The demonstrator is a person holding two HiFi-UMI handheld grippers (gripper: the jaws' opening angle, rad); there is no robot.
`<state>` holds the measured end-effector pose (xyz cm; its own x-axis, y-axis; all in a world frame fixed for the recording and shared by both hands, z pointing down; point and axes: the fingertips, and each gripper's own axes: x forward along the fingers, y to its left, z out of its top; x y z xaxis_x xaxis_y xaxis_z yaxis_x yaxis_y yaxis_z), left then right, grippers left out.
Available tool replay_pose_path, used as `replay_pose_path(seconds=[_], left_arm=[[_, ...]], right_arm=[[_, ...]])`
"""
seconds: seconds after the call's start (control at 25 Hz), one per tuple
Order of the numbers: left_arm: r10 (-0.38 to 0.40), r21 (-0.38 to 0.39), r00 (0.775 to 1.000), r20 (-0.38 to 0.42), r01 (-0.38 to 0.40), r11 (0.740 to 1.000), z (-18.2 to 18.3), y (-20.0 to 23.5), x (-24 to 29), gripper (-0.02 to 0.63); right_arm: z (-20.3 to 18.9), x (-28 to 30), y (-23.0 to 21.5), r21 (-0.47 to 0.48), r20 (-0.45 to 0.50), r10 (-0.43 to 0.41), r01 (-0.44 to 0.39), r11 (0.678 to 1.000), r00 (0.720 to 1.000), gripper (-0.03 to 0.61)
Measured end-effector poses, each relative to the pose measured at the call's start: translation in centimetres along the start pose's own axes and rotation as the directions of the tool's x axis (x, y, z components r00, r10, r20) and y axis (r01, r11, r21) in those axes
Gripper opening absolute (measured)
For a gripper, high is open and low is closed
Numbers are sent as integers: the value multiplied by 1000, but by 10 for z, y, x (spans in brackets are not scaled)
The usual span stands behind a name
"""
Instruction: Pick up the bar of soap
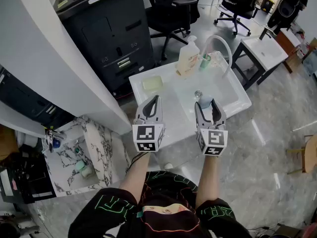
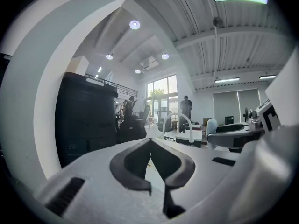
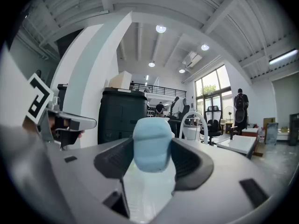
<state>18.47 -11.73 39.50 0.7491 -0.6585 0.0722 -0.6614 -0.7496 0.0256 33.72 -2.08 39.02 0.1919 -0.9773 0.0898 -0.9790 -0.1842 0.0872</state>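
A light blue bar of soap (image 3: pixel 151 146) sits clamped between the jaws of my right gripper (image 1: pixel 207 103), raised above the near rim of the white sink (image 1: pixel 233 100). In the head view the blue soap (image 1: pixel 204 102) shows just between the fingers. To its left my left gripper (image 1: pixel 154 100) hangs over the sink's near left deck, jaws closed tip to tip on nothing. In its own view the left gripper (image 2: pixel 150 143) holds only air. A pale yellow bar (image 1: pixel 152 83) lies on the deck's left side, beyond the left gripper.
A soap pump bottle (image 1: pixel 188 58) and a curved white faucet (image 1: pixel 221 44) stand at the sink's far edge. A black cabinet (image 1: pixel 110 29) and a white curved wall (image 1: pixel 54 58) rise to the left. A marble shelf (image 1: pixel 99 150) with small items lies lower left. Office chairs (image 1: pixel 171 9) stand behind.
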Motion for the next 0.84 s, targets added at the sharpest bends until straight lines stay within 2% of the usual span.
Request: replay_pose_path(seconds=[0.84], left_arm=[[-16, -4, 1000, -9, 16, 1000, -3, 3, 2, 6]], right_arm=[[5, 0, 3, -12, 14, -2, 2, 1000, 1000, 258]])
